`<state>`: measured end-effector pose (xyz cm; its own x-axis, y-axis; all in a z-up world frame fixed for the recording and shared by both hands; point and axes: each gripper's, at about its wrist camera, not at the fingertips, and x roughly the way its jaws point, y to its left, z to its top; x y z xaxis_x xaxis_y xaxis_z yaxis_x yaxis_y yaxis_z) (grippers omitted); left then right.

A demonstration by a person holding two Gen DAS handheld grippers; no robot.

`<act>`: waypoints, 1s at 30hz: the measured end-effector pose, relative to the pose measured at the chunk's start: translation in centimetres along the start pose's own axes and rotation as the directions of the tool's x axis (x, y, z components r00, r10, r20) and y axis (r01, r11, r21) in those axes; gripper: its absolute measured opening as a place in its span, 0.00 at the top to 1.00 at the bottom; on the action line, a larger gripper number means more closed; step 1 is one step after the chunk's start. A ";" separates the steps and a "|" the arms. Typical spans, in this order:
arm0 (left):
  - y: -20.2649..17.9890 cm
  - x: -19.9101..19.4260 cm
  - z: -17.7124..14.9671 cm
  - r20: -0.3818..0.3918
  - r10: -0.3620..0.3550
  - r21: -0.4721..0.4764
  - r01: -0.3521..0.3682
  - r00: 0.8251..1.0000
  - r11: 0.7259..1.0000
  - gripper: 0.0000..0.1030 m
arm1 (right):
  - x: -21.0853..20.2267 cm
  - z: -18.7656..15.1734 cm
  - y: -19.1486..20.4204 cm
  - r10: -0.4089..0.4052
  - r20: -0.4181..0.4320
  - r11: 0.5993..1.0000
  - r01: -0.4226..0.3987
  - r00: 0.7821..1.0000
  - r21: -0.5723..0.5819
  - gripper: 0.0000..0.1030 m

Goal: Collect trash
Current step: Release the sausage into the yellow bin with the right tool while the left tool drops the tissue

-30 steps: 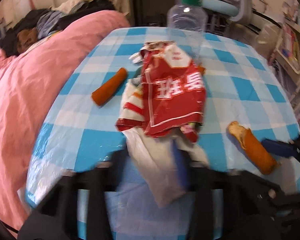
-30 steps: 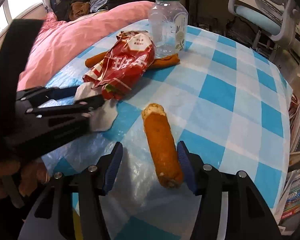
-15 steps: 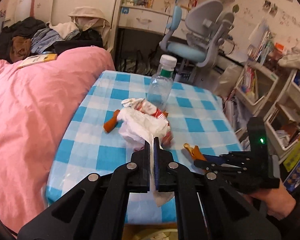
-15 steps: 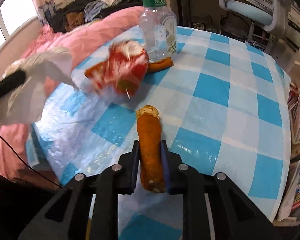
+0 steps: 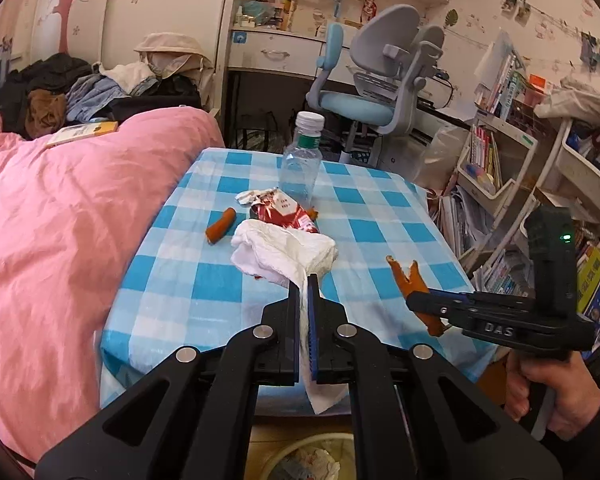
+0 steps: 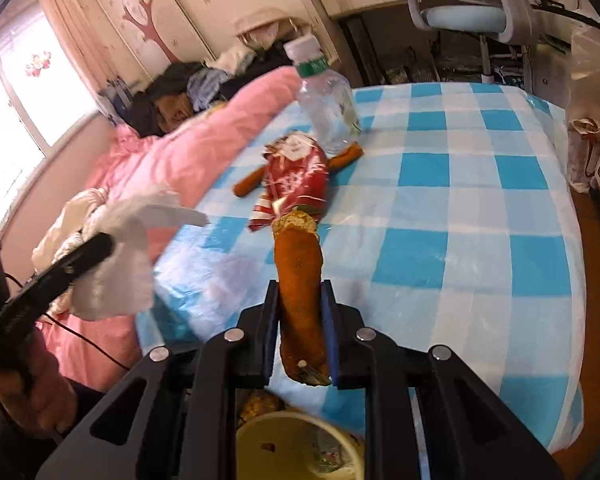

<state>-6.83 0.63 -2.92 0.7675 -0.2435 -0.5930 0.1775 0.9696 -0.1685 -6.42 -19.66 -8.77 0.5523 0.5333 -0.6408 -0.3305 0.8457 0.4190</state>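
Observation:
My left gripper (image 5: 304, 280) is shut on a white crumpled tissue (image 5: 284, 252), held up in front of the checked table (image 5: 380, 208); the tissue's tail hangs below the jaws. My right gripper (image 6: 300, 286) is shut on an orange stick-shaped food scrap (image 6: 300, 276), lifted just over the table's near edge. The left wrist view shows that scrap (image 5: 406, 280) in the right gripper (image 5: 410, 304). On the table lie a red snack wrapper (image 6: 300, 176), a clear plastic bottle (image 6: 328, 108) and another orange scrap (image 5: 220, 230).
A pale yellow bin (image 6: 296, 448) with rubbish in it stands on the floor below the table's near edge. A pink duvet (image 5: 60, 220) borders the table's left side. A desk chair (image 5: 372, 96) stands behind, and bookshelves (image 5: 500, 168) to the right.
The left gripper has pulled back and risen, lifting the tissue off the table. The right gripper has shut on the orange scrap and raised it off the cloth.

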 end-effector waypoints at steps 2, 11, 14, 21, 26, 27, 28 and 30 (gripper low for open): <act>-0.5 -0.4 -0.6 -0.003 -0.001 0.007 0.001 1.000 1.000 0.96 | -0.9 -0.8 0.6 0.010 0.019 1.000 -0.010 1.000 -0.002 0.80; -2.4 -1.7 -3.6 -0.029 -0.011 0.038 0.012 1.000 0.999 0.96 | -2.4 -4.6 2.0 0.039 0.016 0.999 -0.039 0.999 0.009 0.80; -2.9 -2.3 -4.7 -0.042 -0.012 0.043 0.014 0.999 0.999 0.96 | -2.3 -6.3 2.5 0.047 -0.022 0.999 -0.047 0.999 0.015 0.80; -3.9 -3.1 -7.7 -0.107 -0.013 0.041 0.017 0.994 0.999 0.96 | -0.7 -10.9 3.9 0.065 -0.180 0.997 -0.058 0.981 0.042 0.80; -4.8 -3.7 -9.9 -0.151 -0.009 0.056 0.018 0.989 0.998 0.96 | 0.5 -14.0 4.9 0.051 -0.300 0.998 -0.039 0.953 0.045 0.77; -5.0 -3.8 -10.3 -0.159 -0.006 0.058 0.016 0.987 0.998 0.96 | 0.6 -14.3 5.0 0.042 -0.312 0.999 -0.028 0.949 0.046 0.74; -5.0 -4.0 -10.7 -0.167 -0.005 0.056 0.014 0.986 0.998 0.96 | 0.6 -14.6 4.9 0.038 -0.320 0.998 -0.023 0.947 0.050 0.69; -5.0 -4.1 -11.2 -0.184 -0.008 0.046 0.017 0.983 0.999 0.96 | 0.3 -14.6 4.5 0.019 -0.315 0.998 0.002 0.949 0.065 0.62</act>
<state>-17.76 -3.52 -8.47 0.6392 -0.2520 -0.7266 0.2191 0.9653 -0.1420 -18.95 -15.41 -16.46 0.2765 0.5282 -0.8028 -0.2792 0.8435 0.4589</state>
